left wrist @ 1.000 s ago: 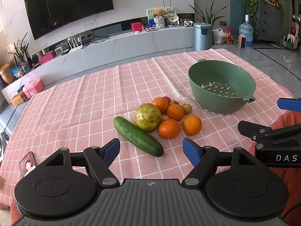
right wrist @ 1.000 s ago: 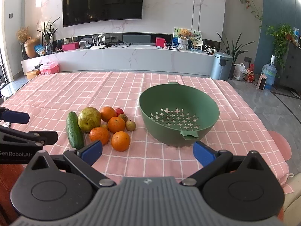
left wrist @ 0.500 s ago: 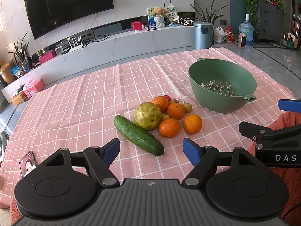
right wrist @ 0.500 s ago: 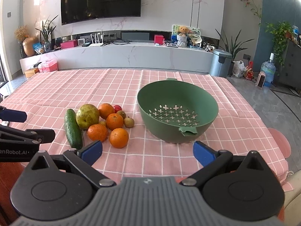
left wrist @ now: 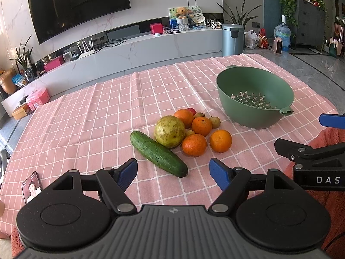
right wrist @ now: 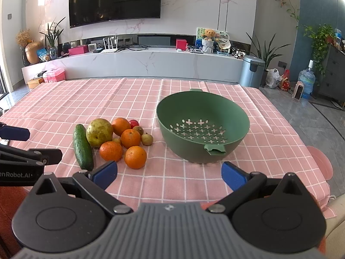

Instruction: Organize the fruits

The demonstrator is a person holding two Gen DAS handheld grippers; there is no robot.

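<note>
Left wrist view: the left hand-held gripper (left wrist: 173,170) fills the bottom of the frame with its blue pads spread wide and nothing between them. Just above the gap, in the lower middle, lies the cucumber (left wrist: 158,153), its near end almost level with the pads. Behind it, at frame centre, sit the large yellow-green fruit (left wrist: 169,131) and the oranges (left wrist: 194,145) in a tight cluster, with a few small fruits tucked among them. The green colander (left wrist: 254,101) stands empty at centre right on the pink checked surface (left wrist: 86,125).

In the right wrist view the right hand-held gripper (right wrist: 169,173) is also spread wide and empty; the nearest orange (right wrist: 135,157) sits just above its left pad, the colander above its right pad.

The step looks like a first approach. It would go best by picking an outer orange, coming down with pads either side of its widest part, so neighbours do not roll
</note>
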